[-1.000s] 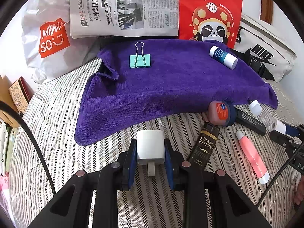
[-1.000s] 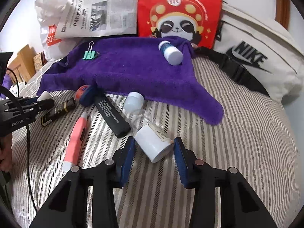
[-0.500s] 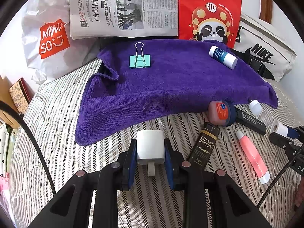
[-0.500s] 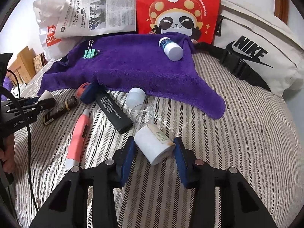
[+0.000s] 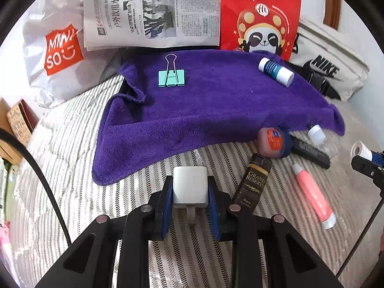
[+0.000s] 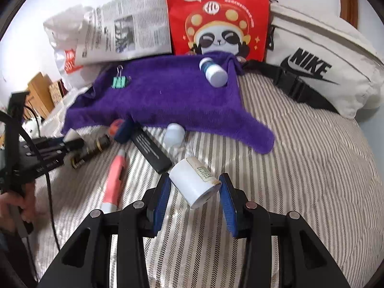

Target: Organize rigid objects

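1. Holding a white charger (image 5: 190, 185) by its flat side faces, the left gripper (image 5: 190, 193) has its blue pads pressed on both sides, just above the striped bedspread (image 5: 72, 168), at 6 o'clock of the purple towel (image 5: 216, 110). The block looks light, stiff and smooth; its flat sides suit the pads, and the metal prong hanging below is best left untouched.
2. On the towel a green binder clip (image 5: 171, 78) lies at 11 o'clock, and a blue-and-white bottle (image 5: 276, 72) lies on its side at 1 o'clock. I judge the towel to be the sorting place, so two things are already put away.
3. Off the towel's near edge lie a dark tube (image 5: 253, 182), a small orange-labelled jar (image 5: 272, 141), a black bar (image 6: 150, 150), a pink tube (image 5: 313, 196) and a small white-capped vial (image 6: 175, 134), all waiting on the bedspread.
4. The right gripper (image 6: 195, 193) carries a white pill bottle (image 6: 194, 183), tilted with its base toward the camera, clear of the bedspread. The left pad touches the bottle; the right pad meets it only near the label edge, so the grip looks loose.
5. That bottle is round, hard plastic, light and rather slippery; gripped askew it could roll or slip out. Taking it squarely across the middle of its wall would hold better.
6. The towel lies at 12 o'clock of the right gripper, with bare cloth between the clip and the bottle.
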The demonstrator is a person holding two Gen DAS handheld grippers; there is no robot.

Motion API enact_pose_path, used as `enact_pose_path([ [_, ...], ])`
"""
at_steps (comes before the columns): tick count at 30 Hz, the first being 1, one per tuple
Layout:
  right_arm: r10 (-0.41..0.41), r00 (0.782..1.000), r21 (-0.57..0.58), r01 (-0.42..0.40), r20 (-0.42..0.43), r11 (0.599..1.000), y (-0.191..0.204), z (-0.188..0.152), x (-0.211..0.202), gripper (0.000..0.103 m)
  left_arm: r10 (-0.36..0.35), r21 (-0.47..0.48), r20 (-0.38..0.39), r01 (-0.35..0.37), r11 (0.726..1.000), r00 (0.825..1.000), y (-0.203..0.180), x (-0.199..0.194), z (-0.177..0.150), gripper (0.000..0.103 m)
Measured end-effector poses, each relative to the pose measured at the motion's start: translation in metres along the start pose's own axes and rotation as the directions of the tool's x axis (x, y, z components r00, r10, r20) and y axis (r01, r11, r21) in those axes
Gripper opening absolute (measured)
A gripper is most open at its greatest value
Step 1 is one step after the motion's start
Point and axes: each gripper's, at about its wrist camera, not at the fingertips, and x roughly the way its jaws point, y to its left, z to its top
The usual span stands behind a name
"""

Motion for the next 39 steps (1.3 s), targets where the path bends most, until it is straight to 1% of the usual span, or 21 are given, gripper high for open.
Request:
enact_pose_path([
  [2, -0.003, 1.0, -0.025, 0.004, 0.019, 1.0, 0.002, 0.01, -0.006, 0.041, -0.019, -0.02, 0.003, 0.019, 1.0, 1.0, 0.004, -0.003, 0.003, 0.025],
  [4, 0.005, 0.999, -0.044, -0.004, 0.037, 0.999, 0.002, 0.022, -0.01, 0.041, -0.015, -0.025, 0.013, 0.015, 1.0, 1.0, 0.003, -0.008, 0.005, 0.025],
  [6, 0.016, 0.998, -0.062, -0.013, 0.056, 0.998, 0.002, 0.035, -0.012, 0.041, -0.027, -0.034, 0.024, 0.028, 0.999, 0.999, 0.006, -0.013, 0.009, 0.025],
  [9, 0.01, 0.997, -0.092, -0.003, 0.077, 0.996, 0.001, 0.058, -0.012, 0.041, -0.045, -0.059, 0.034, 0.047, 0.997, 0.998, 0.011, -0.021, 0.016, 0.025],
  [13, 0.032, 0.995, -0.111, -0.021, 0.094, 0.994, -0.002, 0.092, -0.012, 0.041, -0.045, -0.073, 0.039, 0.048, 0.996, 0.998, 0.019, -0.029, 0.032, 0.025],
  [17, 0.072, 0.991, -0.151, -0.054, 0.112, 0.987, 0.001, 0.13, -0.014, 0.041, -0.045, -0.06, 0.052, 0.048, 0.997, 0.998, 0.024, -0.037, 0.059, 0.025],
  [19, 0.086, 0.99, -0.164, -0.068, 0.108, 0.984, 0.002, 0.144, -0.011, 0.041, -0.045, -0.053, 0.056, 0.048, 0.997, 0.997, 0.028, -0.038, 0.075, 0.025],
  [25, 0.142, 0.986, -0.184, -0.124, 0.085, 0.975, 0.002, 0.182, 0.007, 0.041, -0.01, -0.012, 0.061, 0.011, 1.0, 0.998, 0.036, -0.029, 0.124, 0.025],
  [28, 0.136, 0.986, -0.179, -0.117, 0.099, 0.977, 0.001, 0.193, 0.015, 0.041, -0.019, -0.026, 0.072, 0.021, 0.999, 0.997, 0.043, -0.019, 0.141, 0.025],
  [31, 0.167, 0.982, -0.142, -0.154, 0.084, 0.978, -0.004, 0.195, 0.024, 0.041, -0.045, -0.043, 0.066, 0.048, 0.998, 0.997, 0.046, -0.004, 0.151, 0.025],
  [34, 0.132, 0.99, -0.163, -0.123, 0.043, 0.979, -0.003, 0.193, 0.035, 0.041, -0.045, -0.028, 0.057, 0.047, 0.999, 0.997, 0.046, 0.008, 0.151, 0.025],
  [36, 0.127, 0.991, -0.169, -0.12, 0.03, 0.978, -0.005, 0.19, 0.04, 0.041, -0.027, -0.02, 0.049, 0.028, 0.999, 0.998, 0.045, 0.015, 0.15, 0.025],
  [39, 0.116, 0.993, -0.172, -0.117, -0.015, 0.978, -0.009, 0.185, 0.054, 0.041, -0.058, -0.031, 0.028, 0.059, 0.998, 0.998, 0.048, 0.023, 0.145, 0.025],
])
